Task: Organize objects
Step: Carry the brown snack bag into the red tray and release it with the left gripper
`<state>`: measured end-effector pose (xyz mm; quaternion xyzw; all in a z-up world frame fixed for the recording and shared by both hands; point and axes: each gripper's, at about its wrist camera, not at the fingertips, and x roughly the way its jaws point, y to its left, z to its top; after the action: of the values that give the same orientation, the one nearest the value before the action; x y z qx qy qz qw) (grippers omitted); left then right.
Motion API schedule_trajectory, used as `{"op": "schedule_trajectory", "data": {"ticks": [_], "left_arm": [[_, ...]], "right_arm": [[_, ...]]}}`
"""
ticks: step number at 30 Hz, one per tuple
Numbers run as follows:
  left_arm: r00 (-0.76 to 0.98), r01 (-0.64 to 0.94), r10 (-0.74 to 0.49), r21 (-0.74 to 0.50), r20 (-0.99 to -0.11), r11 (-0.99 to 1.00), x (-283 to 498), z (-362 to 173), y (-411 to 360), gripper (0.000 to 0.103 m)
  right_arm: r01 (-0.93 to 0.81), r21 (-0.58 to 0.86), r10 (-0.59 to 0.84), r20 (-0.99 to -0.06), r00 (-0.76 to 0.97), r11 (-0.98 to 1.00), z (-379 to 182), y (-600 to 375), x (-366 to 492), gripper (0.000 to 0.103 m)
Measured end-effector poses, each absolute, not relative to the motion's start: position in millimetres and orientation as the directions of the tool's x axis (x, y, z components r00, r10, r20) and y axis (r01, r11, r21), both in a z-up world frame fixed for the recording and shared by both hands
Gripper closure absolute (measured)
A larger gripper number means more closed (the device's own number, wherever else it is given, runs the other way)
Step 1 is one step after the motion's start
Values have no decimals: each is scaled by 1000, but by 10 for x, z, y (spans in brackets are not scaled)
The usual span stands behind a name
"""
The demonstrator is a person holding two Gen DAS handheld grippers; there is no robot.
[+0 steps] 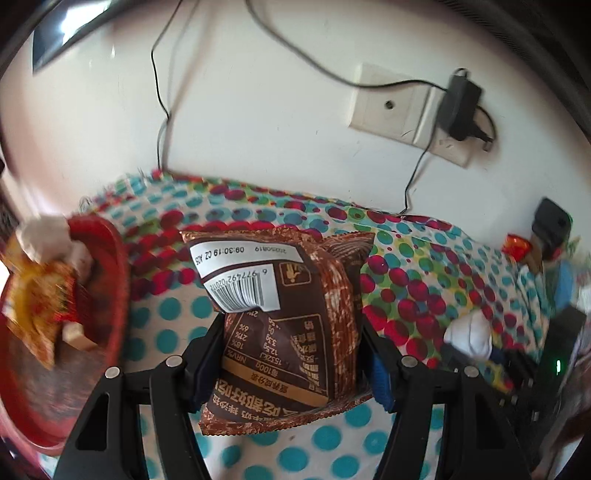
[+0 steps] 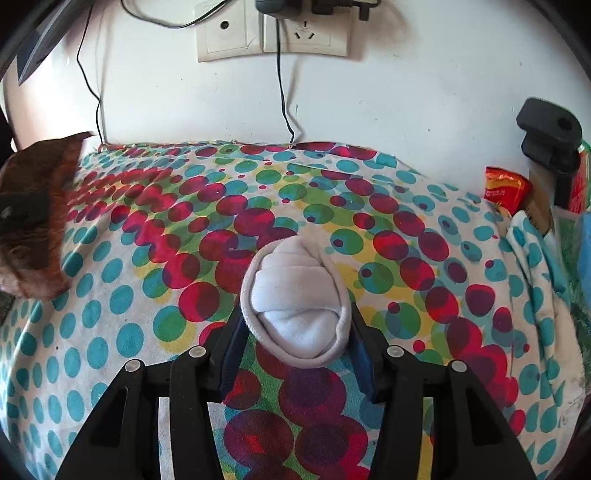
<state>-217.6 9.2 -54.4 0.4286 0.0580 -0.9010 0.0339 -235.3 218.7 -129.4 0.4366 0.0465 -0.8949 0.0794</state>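
The left gripper (image 1: 288, 362) pinches a brown snack packet (image 1: 284, 325) between its two fingers, label side up, and the packet appears lifted off the spotted cloth (image 1: 406, 295) rather than lying on it. The right gripper (image 2: 295, 332) has its fingers pressed against both sides of a rolled white sock (image 2: 295, 299), which sits low over the cloth; whether it has left the surface cannot be told. To the left of the packet stands a red basket (image 1: 110, 266), already holding a yellow and red wrapper (image 1: 37, 295), something white and a small wooden block (image 1: 75, 334), so part of the sorting looks done. At the far right edge of the cloth, a red sachet (image 2: 506, 188) and other packets stand against a black clamp (image 2: 550, 136); whether these are already sorted or still waiting cannot be judged. Behind the table, wall sockets (image 2: 273, 33) with a charger and cables play no part. Judgement: the task is midway, with two items in hand and neither yet delivered. The packet probably belongs in the basket with the other wrappers; the sock's destination is not evident from either view.
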Motion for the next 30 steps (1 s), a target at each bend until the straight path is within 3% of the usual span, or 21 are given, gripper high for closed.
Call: {"op": "schedule_trajectory", "data": {"ticks": [8,18,30], "left_arm": [[-679,74,-70,27,-731,-997,-1753,-295,-9,36],[-684,57,-68,39,-726,-998,-1362,-178,-316,35],[-639,292,-261,86,-723,-953,-1067,-183,-1528,35]], "right_arm": [[182,-20,-97,-789,-607,-983,-1293,2215,-2368,54],[181,-28,-90,-788,-609,-983,-1284,2200,-2352,53],[174,-18,-93,-791,-605,-985,-1296,2245,-2391,50]]}}
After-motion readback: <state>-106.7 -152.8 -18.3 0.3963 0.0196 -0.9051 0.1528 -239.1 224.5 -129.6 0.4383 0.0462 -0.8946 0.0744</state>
